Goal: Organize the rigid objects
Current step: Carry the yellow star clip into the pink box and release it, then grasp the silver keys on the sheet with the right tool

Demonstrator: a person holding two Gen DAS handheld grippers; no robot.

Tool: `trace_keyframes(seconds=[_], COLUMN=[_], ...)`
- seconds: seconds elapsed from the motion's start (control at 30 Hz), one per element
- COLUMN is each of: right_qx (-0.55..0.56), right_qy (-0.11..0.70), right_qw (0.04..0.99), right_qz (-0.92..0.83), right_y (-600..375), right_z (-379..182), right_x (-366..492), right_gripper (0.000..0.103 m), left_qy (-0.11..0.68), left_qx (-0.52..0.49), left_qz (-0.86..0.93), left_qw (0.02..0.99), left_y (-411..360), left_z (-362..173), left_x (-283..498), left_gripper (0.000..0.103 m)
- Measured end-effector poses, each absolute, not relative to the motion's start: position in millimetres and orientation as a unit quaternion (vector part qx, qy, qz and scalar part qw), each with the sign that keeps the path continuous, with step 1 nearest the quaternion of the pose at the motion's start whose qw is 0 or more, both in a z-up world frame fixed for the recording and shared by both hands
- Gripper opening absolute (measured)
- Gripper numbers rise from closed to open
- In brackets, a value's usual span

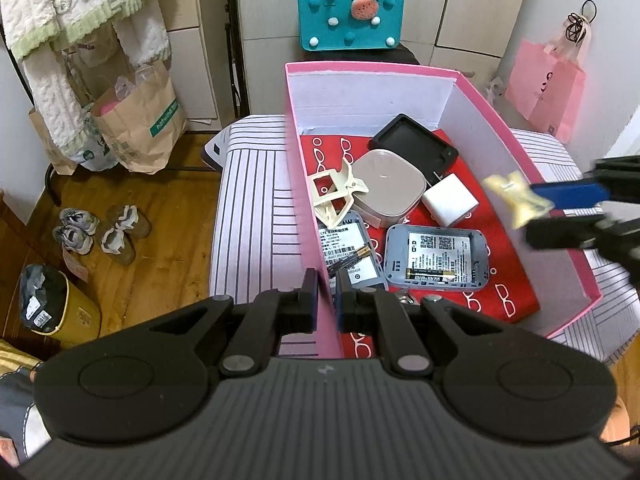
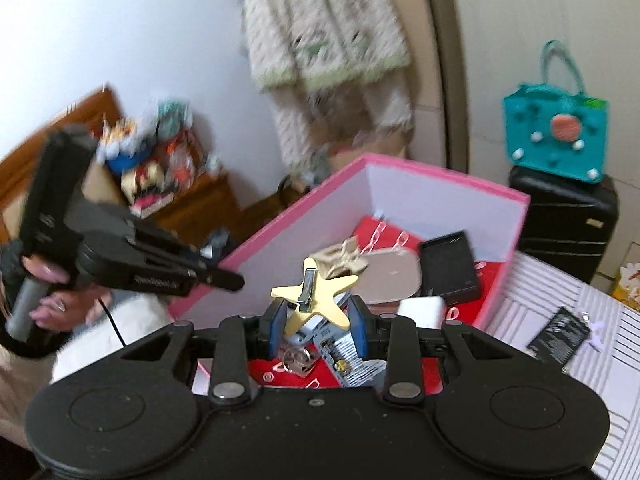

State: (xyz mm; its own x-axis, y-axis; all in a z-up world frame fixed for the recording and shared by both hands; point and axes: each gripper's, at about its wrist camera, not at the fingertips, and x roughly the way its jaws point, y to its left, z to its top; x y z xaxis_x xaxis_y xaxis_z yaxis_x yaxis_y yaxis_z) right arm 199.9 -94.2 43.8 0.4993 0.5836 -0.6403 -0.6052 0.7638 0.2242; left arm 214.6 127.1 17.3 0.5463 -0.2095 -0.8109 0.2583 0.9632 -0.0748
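An open pink box [image 1: 472, 92] stands on a striped cushion. My left gripper [image 1: 326, 300] is shut on the box's near left wall, which runs between its fingers. From the right, my right gripper [image 1: 548, 212] hangs over the box's right wall, shut on a yellow star-shaped hair clip [image 1: 516, 200]. In the right wrist view the star clip [image 2: 316, 300] sits tilted between the blue pads [image 2: 358, 328], above the box's contents. A hand [image 2: 60, 300] holds the left gripper [image 2: 224, 280] at the box's edge.
In the box, on a red cloth [image 1: 504, 280], lie a grey rounded case [image 1: 386, 192], a black case [image 1: 414, 146], a white charger [image 1: 450, 200], a cream claw clip [image 1: 334, 196] and two open grey devices [image 1: 436, 258]. A black battery pack [image 2: 560, 334] lies on the striped cushion [image 1: 256, 208]. A teal bag [image 1: 350, 12] stands behind.
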Motion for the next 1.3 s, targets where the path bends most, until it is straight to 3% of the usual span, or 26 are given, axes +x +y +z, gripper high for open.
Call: trace_keyframes(seconds=[0.3,0.5,0.73,1.0,1.3], right_qx=[-0.112,0.008,0.036,0.052,0.028], right_qy=[0.428,0.415,0.35,0.379,0.394], right_qw=[0.834,0.844,0.896,0.902,0.899], right_qz=[0.328,0.34,0.271,0.202,0.186], right_y=[-66,-114,-190,-256,-254], right_z=[11,33,56,0,-55], right_x=[231,239,210,205,223], right_gripper=[0.039,0.04,0.046,0.046,0.049], left_qy=[0.453,0.46,0.46,0.463,0.474], left_qx=[0.029,0.021,0.017,0.003,-0.006], left_qz=[-0.13,-0.13,-0.128,-0.113,-0.1], left_qw=[0.881,0.878,0.878,0.879,0.875], left_y=[125,127,127,127,126], left_z=[15,16,15,11,9], left_x=[213,216,216,217,222], left_gripper=[0.008,0.008,0.008,0.008,0.008])
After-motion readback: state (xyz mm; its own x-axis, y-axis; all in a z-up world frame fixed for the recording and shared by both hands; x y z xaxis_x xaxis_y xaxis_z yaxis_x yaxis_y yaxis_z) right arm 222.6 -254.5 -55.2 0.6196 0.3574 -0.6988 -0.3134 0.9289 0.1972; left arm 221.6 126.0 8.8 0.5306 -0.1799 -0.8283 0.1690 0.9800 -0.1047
